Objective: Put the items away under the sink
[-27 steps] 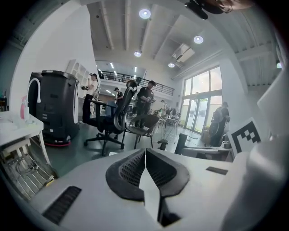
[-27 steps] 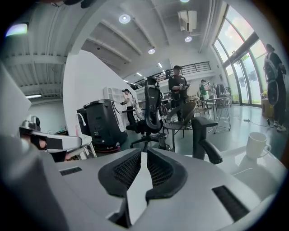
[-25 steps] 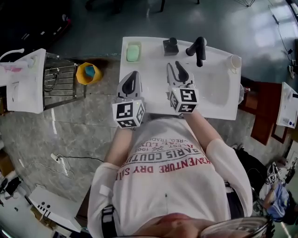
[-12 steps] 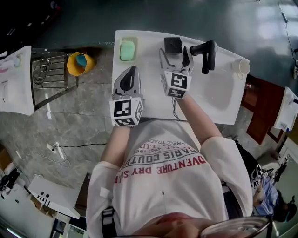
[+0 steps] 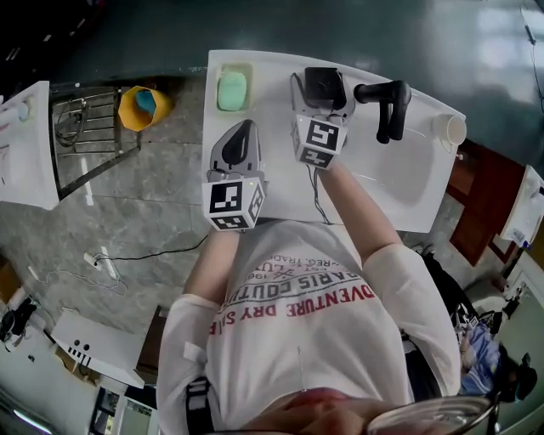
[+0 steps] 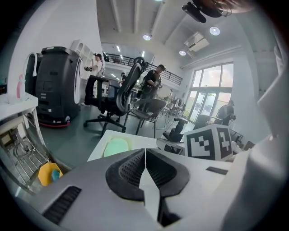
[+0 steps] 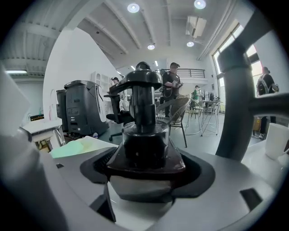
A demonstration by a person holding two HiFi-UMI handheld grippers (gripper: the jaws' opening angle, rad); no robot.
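Jaws just opened wide, the right gripper (image 5: 321, 81) straddles the black dispenser (image 5: 323, 87) beside the faucet (image 5: 384, 100); the left gripper (image 5: 243, 129), pressed together, hovers over the counter (image 5: 272, 174) near the green soap dish (image 5: 231, 89).

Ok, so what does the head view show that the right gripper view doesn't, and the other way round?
Only the head view: the yellow bucket and metal rack left of the sink, and the person's shirt. Only the right gripper view: ceiling lights, a dark machine, people standing at the back. Both: the black pump bottle, green soap dish, black faucet and white cup.
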